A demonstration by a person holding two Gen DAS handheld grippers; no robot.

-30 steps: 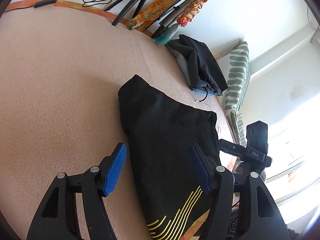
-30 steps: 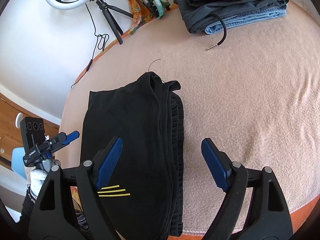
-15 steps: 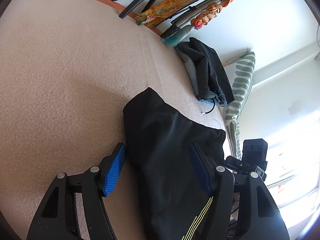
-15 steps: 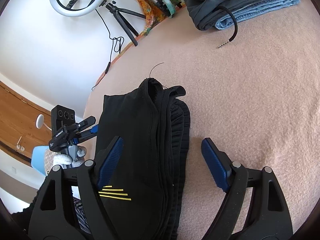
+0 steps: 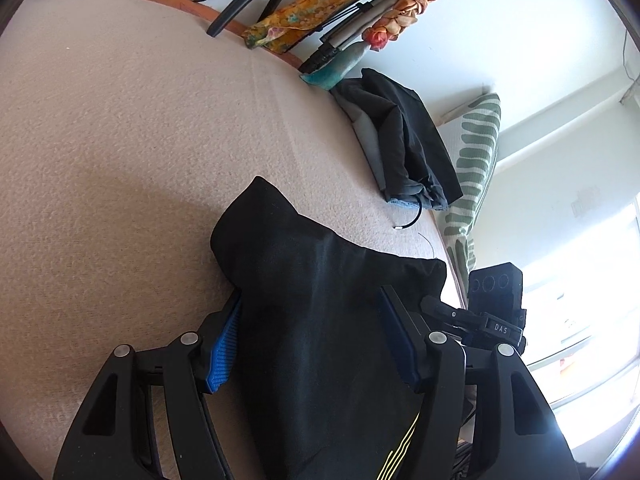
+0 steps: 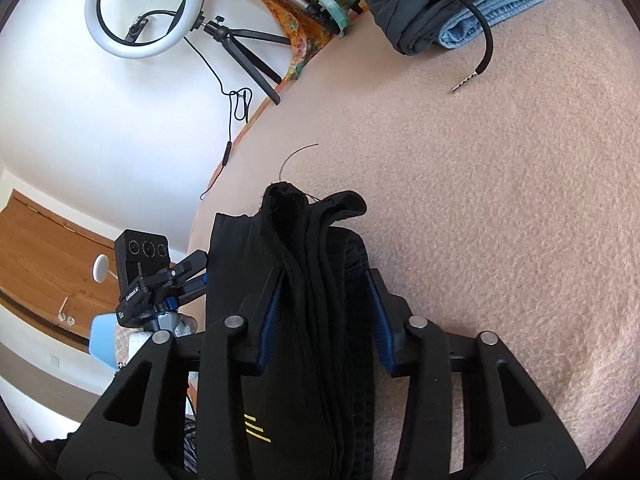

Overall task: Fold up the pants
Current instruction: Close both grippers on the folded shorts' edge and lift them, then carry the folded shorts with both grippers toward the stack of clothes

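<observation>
The right tongs (image 6: 324, 312) are pinching the thick stacked edge of the folded black pants (image 6: 308, 320), the blue pads pressed into the layers from both sides. The left tongs (image 5: 310, 336) sit with their fingers well spread on either side of the same pants (image 5: 320, 320); the cloth fills the gap between them and drapes over one blue pad (image 5: 224, 350), though whether either pad truly presses the fabric is hard to tell from this angle. The pants lie on the pink blanket (image 6: 500, 200) at its near edge, folded into a narrow bundle with thin yellow stripes (image 6: 256, 432) close to the tongs. A loose dark thread (image 6: 296, 156) curls on the blanket just beyond the far end of the pants. Farther beyond the pants, well apart from them, is a pile of folded clothes (image 6: 460, 4), dark cloth over blue denim, with a black drawstring (image 6: 480, 48) trailing from it. Behind that pile, from the left view, a green-striped pillow (image 5: 476, 152) leans. Beyond the pants on the other side, a ring light (image 6: 144, 8) stands on a small tripod against the white wall.
</observation>
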